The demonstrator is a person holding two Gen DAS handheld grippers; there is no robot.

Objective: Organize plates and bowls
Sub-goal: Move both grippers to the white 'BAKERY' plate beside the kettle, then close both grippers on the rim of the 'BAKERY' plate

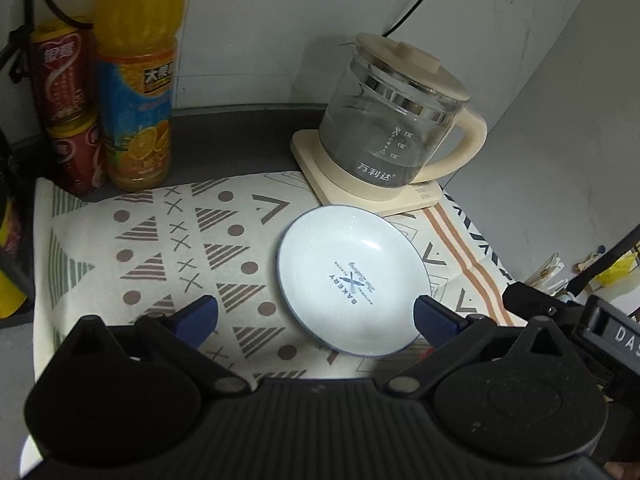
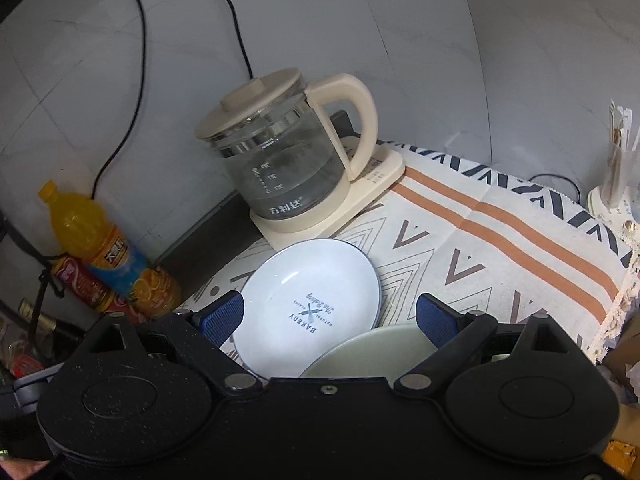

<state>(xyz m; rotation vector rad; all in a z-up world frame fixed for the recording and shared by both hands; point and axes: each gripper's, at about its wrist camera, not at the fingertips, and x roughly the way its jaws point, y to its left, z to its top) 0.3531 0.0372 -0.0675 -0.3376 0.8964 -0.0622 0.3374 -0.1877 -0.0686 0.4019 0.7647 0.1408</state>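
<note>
A glossy white shallow bowl with a thin blue rim and a blue "BAKERY" print (image 1: 352, 280) lies on a woven cream tablecloth printed with brown triangles, dots and crosses (image 1: 160, 248), just in front of the square cream base of a clear glass kettle with a cream plastic lid and looped handle (image 1: 396, 120). In the right wrist view a second, pale greenish round plate (image 2: 380, 352) sits just beside the bowl, partly hidden by the gripper body; whether they touch I cannot tell.

The left gripper (image 1: 316, 316) stands wide open, its ribbed blue pads apart above the cloth, the bowl's near edge between them, and grips nothing. The right gripper (image 2: 328, 316) is likewise spread wide, empty, with both dishes between its fingers.

At the cloth's left edge stand a tall orange-juice plastic bottle with a blue label (image 1: 138, 80) and two stacked red metal cans (image 1: 68, 108) on a dark grey counter (image 1: 240, 128). Behind rises a pale grey marbled wall (image 1: 280, 20) crossed by black cables (image 2: 136, 80).
</note>
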